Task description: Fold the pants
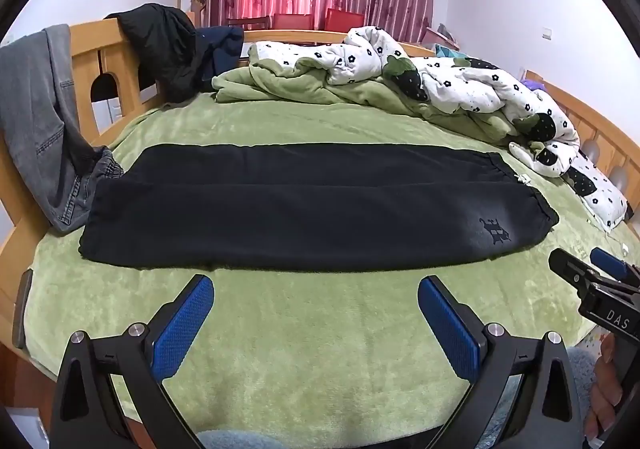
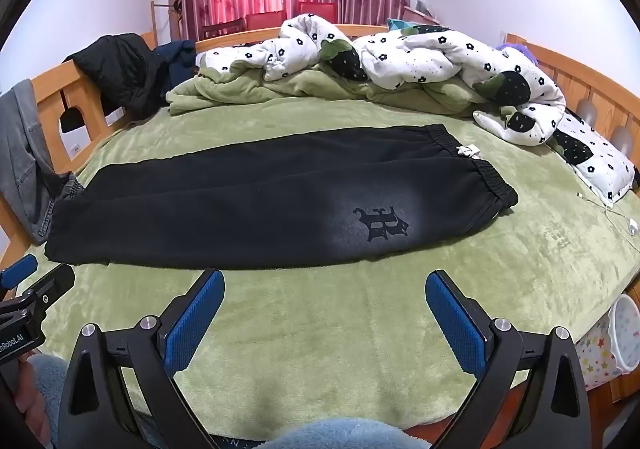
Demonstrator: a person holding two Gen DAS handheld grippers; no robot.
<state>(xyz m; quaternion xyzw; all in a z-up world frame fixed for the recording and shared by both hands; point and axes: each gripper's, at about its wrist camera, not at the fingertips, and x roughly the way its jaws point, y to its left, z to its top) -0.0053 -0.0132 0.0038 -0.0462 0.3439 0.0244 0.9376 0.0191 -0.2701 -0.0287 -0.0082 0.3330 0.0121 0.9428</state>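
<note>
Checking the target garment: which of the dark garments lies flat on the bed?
The black pants with the logo, spread flat on the green blanket. The black jacket and grey jeans hang over the bed frame.

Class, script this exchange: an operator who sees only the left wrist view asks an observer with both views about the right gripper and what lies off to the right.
Operator: Is the right gripper open?
Observer: Yes. The right gripper is open with nothing between its pads, short of the black pants.
Operator: What stands at the far right?
Observer: A white dotted bin, lower than the green blanket.
</note>
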